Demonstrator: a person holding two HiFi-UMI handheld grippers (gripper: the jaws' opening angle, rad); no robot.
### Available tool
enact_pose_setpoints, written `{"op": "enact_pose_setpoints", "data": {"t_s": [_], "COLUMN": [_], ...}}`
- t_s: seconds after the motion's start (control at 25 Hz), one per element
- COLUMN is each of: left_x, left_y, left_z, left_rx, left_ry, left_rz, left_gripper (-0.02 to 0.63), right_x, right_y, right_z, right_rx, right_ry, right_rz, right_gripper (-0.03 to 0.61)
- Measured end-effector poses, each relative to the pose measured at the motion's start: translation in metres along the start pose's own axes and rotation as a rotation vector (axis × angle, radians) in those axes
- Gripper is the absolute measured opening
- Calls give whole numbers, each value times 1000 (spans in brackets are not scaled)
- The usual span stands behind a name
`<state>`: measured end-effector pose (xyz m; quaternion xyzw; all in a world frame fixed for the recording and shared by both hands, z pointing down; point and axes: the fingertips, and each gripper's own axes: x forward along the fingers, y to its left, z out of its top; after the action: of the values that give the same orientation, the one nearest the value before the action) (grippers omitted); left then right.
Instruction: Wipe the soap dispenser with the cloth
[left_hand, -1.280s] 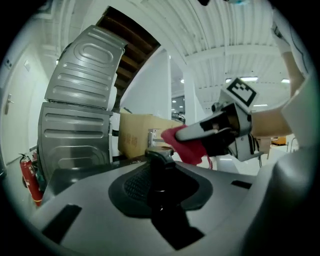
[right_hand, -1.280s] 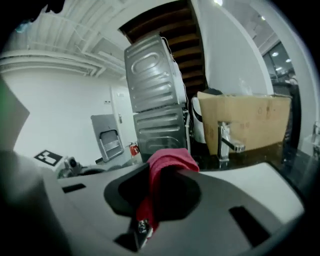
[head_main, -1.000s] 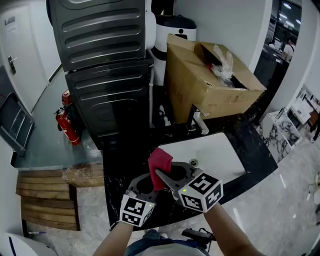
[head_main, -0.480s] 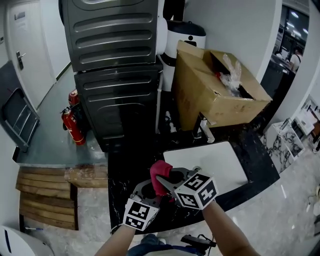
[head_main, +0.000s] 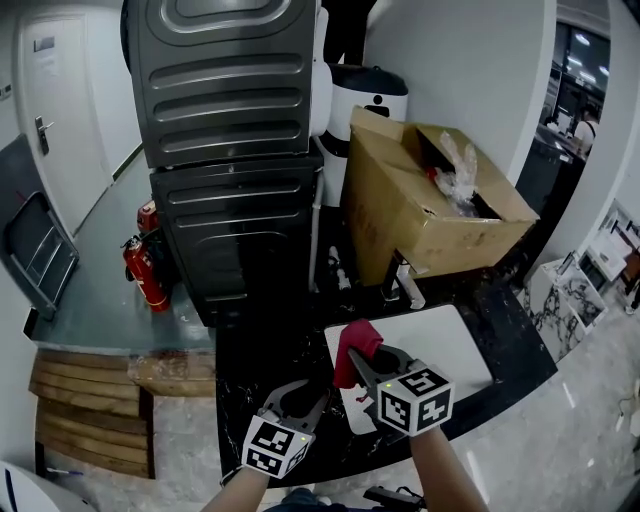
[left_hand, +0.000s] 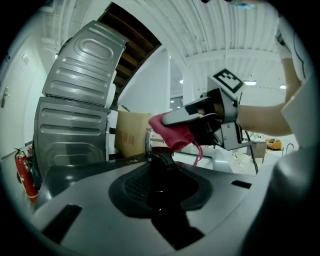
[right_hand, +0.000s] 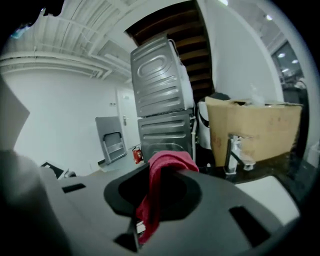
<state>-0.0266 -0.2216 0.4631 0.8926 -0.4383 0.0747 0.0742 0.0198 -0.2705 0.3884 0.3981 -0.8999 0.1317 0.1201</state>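
Note:
My left gripper (head_main: 305, 393) hovers over the black counter, shut on a dark soap dispenser (left_hand: 161, 172) that stands between its jaws with its pump head up. In the head view the dispenser is hard to tell from the dark counter. My right gripper (head_main: 362, 362) is shut on a red cloth (head_main: 356, 345), which bunches over its fingertips and hangs down between them (right_hand: 152, 200). In the left gripper view the cloth (left_hand: 172, 132) and right gripper (left_hand: 186, 117) sit just beyond and to the right of the dispenser's top, not touching it.
A white sink basin (head_main: 440, 345) with a chrome faucet (head_main: 405, 282) lies right of the grippers in the black counter (head_main: 265, 350). Behind stand an open cardboard box (head_main: 430, 215), stacked grey machines (head_main: 235, 150) and a white bin (head_main: 365, 95). A fire extinguisher (head_main: 140, 270) is on the floor at left.
The right gripper has carried the red cloth rightward, off the dispenser and over the sink's edge. The left gripper has stayed where it was with the dispenser.

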Motion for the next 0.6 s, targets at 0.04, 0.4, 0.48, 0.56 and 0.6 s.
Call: {"op": "enact_pose_setpoints", "data": {"t_s": [0.04,0.4,0.48,0.56,0.6], "left_x": [0,-44,-53,-57,-58], "left_y": [2,51,68,80,84], "left_z": [1,93,106,111,113], "left_rx": [-34,-562,-678,-762,-794], "left_ry": [-5,-435,-518,-568,-585], "left_rz": [-9,-185,-201,-204,-209], "left_gripper": [101,100,100,100,100], "right_x": [-10,-66,-67,-62,-58], "right_y": [-9,-52,-47,-39,-33], "right_z": [2,10,10,8,6], "right_rx": [19,125,119,105,97], "right_ry": [-22,-139,-143,-133,-126], "right_rz": [-32,-177,-166,-142,-125], "right_gripper": [51,51,51,51,51]}}
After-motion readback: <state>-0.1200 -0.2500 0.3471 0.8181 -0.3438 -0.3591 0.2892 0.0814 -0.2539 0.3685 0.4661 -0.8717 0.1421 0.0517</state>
